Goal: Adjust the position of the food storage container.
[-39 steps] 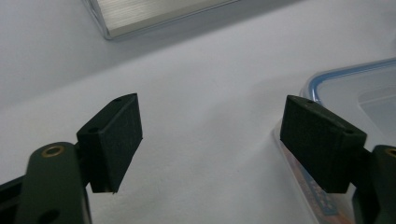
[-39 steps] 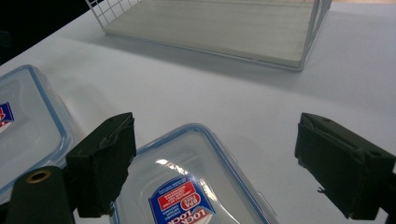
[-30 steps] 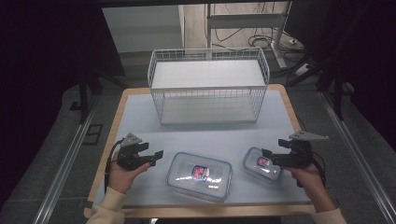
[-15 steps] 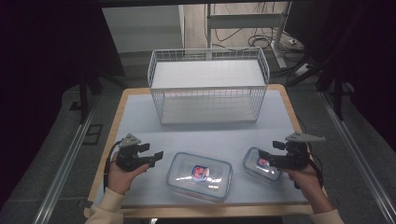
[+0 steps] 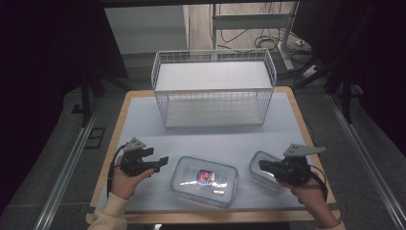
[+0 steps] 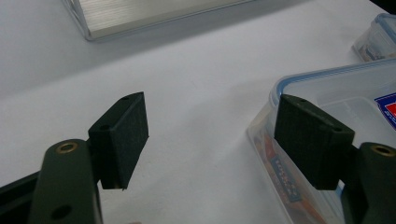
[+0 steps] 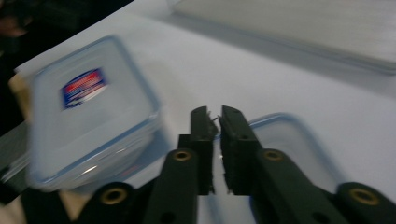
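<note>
left gripper (image 5: 160, 161), jaws wide, nothing between, just left of the large lidded box (image 5: 205, 179); right gripper (image 5: 265, 166), jaws just closed together, empty, over the small box (image 5: 262, 167); bare table (image 5: 225, 139) before the wire basket (image 5: 214, 88).

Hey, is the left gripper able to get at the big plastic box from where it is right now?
Probably yes. The left gripper sits open just beside the big box, with bare table between them and nothing in the way.

A: State of the left gripper (image 5: 162, 161), lower left of the high view?
B: Jaws apart, nothing between, opening slightly.
A: The right gripper (image 5: 262, 166), lower right?
B: Jaws just closed together, empty.
</note>
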Motion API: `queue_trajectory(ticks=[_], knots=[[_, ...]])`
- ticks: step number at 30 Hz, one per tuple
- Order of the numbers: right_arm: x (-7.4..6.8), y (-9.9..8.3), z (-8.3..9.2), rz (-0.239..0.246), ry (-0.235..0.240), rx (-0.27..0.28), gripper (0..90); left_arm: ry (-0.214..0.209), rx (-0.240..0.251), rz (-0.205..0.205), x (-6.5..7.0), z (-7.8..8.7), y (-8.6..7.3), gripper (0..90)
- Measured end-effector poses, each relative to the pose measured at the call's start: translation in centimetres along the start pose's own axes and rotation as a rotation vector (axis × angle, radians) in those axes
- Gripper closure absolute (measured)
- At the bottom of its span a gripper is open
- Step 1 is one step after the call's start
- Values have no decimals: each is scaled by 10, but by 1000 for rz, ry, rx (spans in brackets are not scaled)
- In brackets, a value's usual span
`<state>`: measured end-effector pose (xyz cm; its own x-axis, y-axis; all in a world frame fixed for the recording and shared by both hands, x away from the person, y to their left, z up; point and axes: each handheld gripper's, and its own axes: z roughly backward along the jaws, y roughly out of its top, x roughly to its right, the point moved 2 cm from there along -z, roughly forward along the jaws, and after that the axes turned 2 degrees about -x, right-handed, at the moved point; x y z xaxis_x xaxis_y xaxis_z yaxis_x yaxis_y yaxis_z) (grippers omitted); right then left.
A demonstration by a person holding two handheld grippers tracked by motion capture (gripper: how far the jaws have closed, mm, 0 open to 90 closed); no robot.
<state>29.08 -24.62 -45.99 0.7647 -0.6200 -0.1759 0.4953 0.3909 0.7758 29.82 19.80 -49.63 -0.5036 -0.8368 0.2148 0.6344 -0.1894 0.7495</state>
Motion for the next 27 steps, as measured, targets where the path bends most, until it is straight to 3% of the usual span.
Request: queue_trajectory(ticks=[1, 2, 3, 4, 6, 7, 8, 12, 18, 27], knots=[[0, 0, 0, 0, 0, 0, 878, 0, 0, 0, 0, 0, 0, 260], [-18, -5, -5, 41, 38, -23, 890, 0, -5, -1, 0, -1, -1, 259], [-18, -5, -5, 41, 38, -23, 890, 0, -5, -1, 0, -1, -1, 259], [-38, -9, -10, 85, 77, -43, 891, 1, -7, -3, 0, -2, -1, 259], [-59, -13, -16, 137, 122, -69, 891, 1, -11, -4, 1, -3, -1, 258], [-59, -13, -16, 137, 122, -69, 891, 1, -11, -4, 1, -3, -1, 258], [-77, -18, -24, 188, 157, -100, 891, 1, -13, -3, 1, -3, -1, 258], [-100, -29, -37, 249, 224, -161, 892, 0, -18, -5, 1, -4, -2, 258], [-114, -47, -62, 298, 237, -248, 892, 1, -20, 0, 1, -6, -3, 258], [-111, -46, -74, 317, 190, -250, 893, 2, -27, -1, 0, -7, -3, 258]])
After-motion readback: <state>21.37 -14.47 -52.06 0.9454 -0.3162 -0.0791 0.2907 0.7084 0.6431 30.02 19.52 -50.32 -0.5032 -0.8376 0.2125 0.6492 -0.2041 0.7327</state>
